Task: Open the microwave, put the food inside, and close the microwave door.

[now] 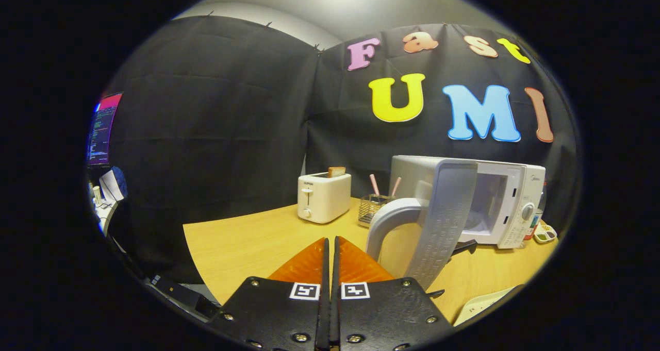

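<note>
The white microwave (518,206) stands at the back right of the wooden table (242,243). Its door (447,214) is swung wide open toward me, showing the bare cavity (483,206). The door's curved grey handle (393,221) is just right of and slightly beyond my fingertips. My gripper (330,241) is shut, fingers pressed together with nothing between them, hovering over the table left of the door. A pale plate or tray edge (484,303) shows on the table to the right of the fingers; what lies on it is hidden.
A white toaster (324,196) with a slice of bread (336,171) in it stands beyond the fingers. A wire holder (372,207) with pink sticks sits between toaster and microwave. A monitor (101,132) glows far left. Small items (544,232) lie right of the microwave.
</note>
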`<state>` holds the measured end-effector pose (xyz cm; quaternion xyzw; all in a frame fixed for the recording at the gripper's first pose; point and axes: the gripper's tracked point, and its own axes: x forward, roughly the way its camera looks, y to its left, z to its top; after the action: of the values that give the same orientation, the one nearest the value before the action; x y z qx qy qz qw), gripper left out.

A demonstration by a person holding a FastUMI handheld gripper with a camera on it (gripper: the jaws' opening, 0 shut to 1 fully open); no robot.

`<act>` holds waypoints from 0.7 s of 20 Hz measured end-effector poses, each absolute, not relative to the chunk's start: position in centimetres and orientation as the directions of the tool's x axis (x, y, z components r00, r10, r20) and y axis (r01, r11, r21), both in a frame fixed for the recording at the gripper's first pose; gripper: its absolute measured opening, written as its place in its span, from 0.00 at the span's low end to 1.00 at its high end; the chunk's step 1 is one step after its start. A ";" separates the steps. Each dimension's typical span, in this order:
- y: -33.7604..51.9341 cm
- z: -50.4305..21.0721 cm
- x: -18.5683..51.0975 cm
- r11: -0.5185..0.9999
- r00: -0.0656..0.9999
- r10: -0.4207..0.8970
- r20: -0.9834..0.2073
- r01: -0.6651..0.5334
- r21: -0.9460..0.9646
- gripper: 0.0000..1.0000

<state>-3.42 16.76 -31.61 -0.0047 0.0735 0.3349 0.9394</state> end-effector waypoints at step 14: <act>3.2 -32.4 8.1 0.943 0.929 0.331 -0.166 -0.334 0.014 0.01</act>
<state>8.11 3.22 -32.38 -0.0074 0.0834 0.1694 0.9820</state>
